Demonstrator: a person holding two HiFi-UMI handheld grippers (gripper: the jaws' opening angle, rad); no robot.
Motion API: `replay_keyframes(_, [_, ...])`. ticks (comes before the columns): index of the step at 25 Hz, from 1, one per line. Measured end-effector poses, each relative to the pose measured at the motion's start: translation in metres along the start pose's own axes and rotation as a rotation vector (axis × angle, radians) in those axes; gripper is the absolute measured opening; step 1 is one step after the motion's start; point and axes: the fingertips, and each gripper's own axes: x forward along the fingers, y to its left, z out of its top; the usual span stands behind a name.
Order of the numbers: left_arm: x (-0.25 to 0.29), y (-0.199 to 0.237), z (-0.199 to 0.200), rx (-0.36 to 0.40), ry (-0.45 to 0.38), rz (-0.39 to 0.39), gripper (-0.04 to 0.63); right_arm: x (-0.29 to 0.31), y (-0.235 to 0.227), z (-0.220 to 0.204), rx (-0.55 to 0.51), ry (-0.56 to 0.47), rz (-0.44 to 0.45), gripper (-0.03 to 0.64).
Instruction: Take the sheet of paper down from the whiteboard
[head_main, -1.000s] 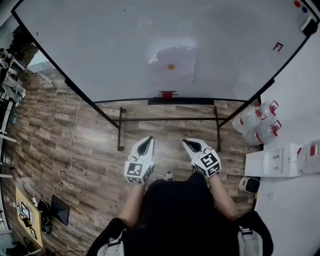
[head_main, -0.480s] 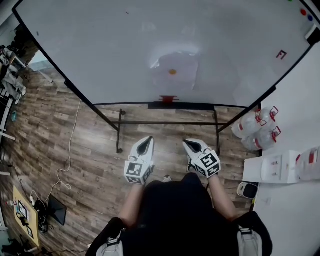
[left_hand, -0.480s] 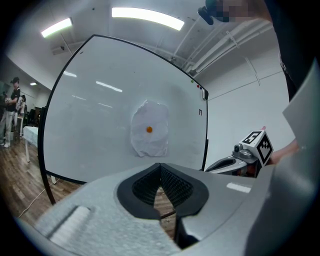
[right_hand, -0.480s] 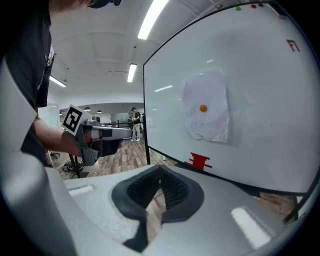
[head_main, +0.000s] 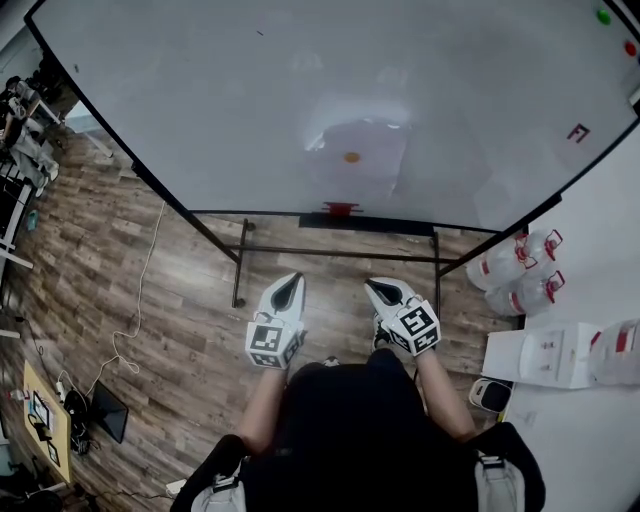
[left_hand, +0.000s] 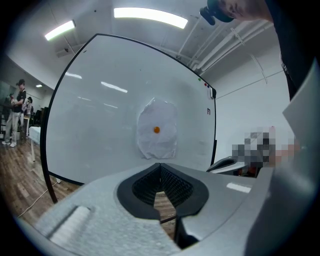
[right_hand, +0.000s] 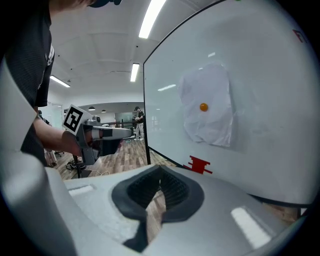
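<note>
A crumpled white sheet of paper (head_main: 355, 160) hangs on the big whiteboard (head_main: 200, 100), pinned by a small orange magnet (head_main: 351, 157). The sheet (left_hand: 158, 131) also shows straight ahead in the left gripper view, and up and to the right as the sheet (right_hand: 209, 105) in the right gripper view. My left gripper (head_main: 287, 287) and right gripper (head_main: 381, 288) are held side by side in front of my body, well short of the board. Both are shut with nothing between the jaws. The left gripper (right_hand: 134, 132) also appears in the right gripper view.
A red mark (head_main: 341, 209) sits at the board's lower edge above its black stand (head_main: 240, 262). Water jugs (head_main: 520, 270) and a white box (head_main: 540, 357) stand at the right by the wall. Cables (head_main: 135, 320) trail over the wooden floor at the left. People (left_hand: 15, 112) stand far off.
The board and sheet have slid lower and slightly right in the head view as I came closer. Both grippers keep their pose in front of me, still shut.
</note>
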Motion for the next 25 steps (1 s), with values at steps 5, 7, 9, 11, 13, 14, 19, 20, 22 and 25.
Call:
replay_keyframes(5, [0.02, -0.003, 0.008, 0.009, -0.004, 0.01, 0.011, 0.005, -0.024, 0.005, -0.001, -0.003, 0.013, 0.003])
replay_keyframes(7, [0.028, -0.004, 0.009, 0.009, -0.001, 0.017, 0.011, 0.008, -0.034, 0.008, -0.001, -0.007, 0.019, 0.003])
replay_keyframes(9, [0.035, -0.004, 0.01, 0.009, 0.003, 0.028, 0.011, 0.011, -0.044, 0.011, -0.001, -0.011, 0.027, 0.003])
replay_keyframes(11, [0.042, -0.003, 0.011, 0.009, 0.007, 0.04, 0.011, 0.013, -0.051, 0.013, -0.001, -0.014, 0.037, 0.003])
replay_keyframes(13, [0.049, -0.003, 0.012, 0.008, 0.009, 0.051, 0.011, 0.014, -0.06, 0.014, 0.0, -0.016, 0.046, 0.003])
replay_keyframes(14, [0.053, -0.004, 0.013, 0.009, 0.008, 0.055, 0.011, 0.015, -0.064, 0.014, 0.0, -0.017, 0.049, 0.003])
replay_keyframes(19, [0.075, -0.01, 0.019, 0.018, 0.006, 0.071, 0.011, 0.015, -0.088, 0.014, -0.002, -0.015, 0.069, 0.003])
replay_keyframes(20, [0.08, -0.012, 0.021, 0.019, 0.006, 0.074, 0.011, 0.015, -0.093, 0.014, -0.003, -0.014, 0.073, 0.003])
replay_keyframes(22, [0.09, -0.015, 0.024, 0.02, 0.004, 0.082, 0.011, 0.014, -0.105, 0.017, -0.006, -0.016, 0.079, 0.003])
replay_keyframes(25, [0.106, -0.017, 0.028, 0.021, 0.003, 0.094, 0.011, 0.016, -0.123, 0.025, -0.012, -0.029, 0.086, 0.003])
